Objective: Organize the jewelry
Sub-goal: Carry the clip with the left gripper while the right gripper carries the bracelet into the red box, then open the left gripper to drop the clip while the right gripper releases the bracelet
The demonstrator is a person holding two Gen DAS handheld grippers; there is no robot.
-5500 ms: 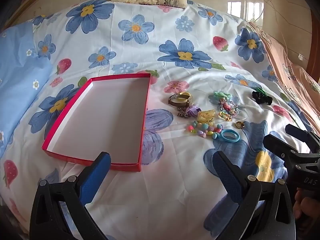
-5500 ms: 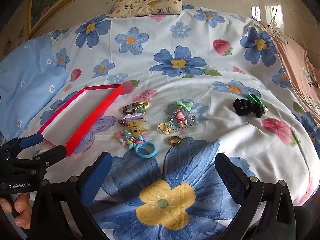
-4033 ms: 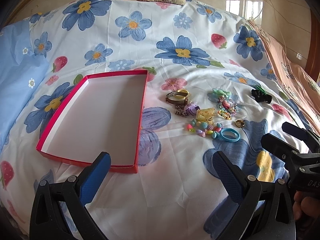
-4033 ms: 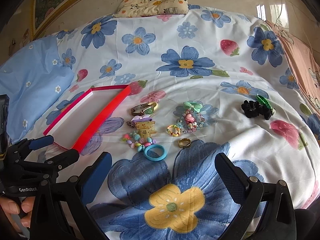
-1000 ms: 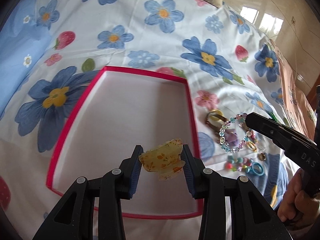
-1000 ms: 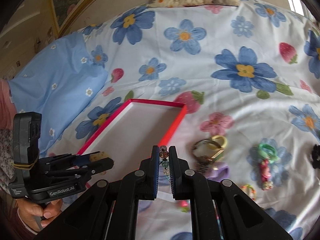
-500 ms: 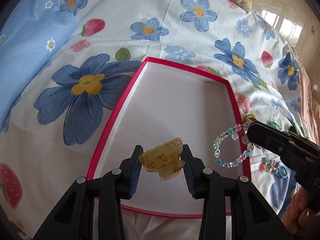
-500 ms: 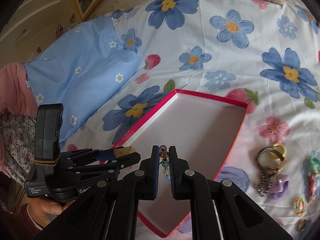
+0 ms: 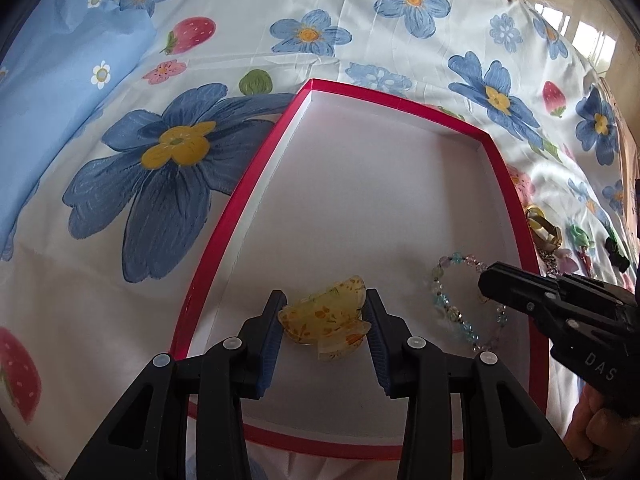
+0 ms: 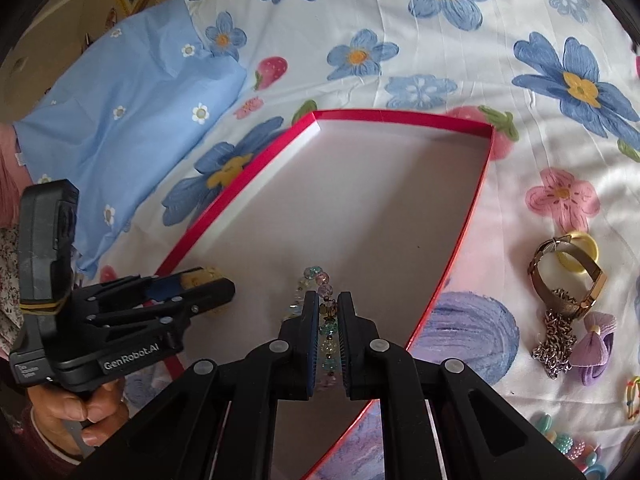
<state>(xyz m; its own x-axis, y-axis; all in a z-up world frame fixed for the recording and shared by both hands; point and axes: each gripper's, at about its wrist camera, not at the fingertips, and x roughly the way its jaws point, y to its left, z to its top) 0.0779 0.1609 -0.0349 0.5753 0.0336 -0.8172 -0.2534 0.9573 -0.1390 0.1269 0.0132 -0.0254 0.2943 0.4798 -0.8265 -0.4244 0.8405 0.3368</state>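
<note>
The left gripper (image 9: 323,320) fingers pinch a yellow hair claw (image 9: 325,325); the right gripper (image 10: 328,330) fingers clamp a beaded bracelet (image 10: 323,312). Both hang over the near end of the red box (image 9: 224,216). Released crookedly, the bracelet could snag or slide toward the right rim.

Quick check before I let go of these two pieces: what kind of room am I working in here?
Most likely a bedroom, working on a bed: the floral bedsheet covers the whole surface, a blue pillow lies at one side, and the red tray sits directly on the bedding.
</note>
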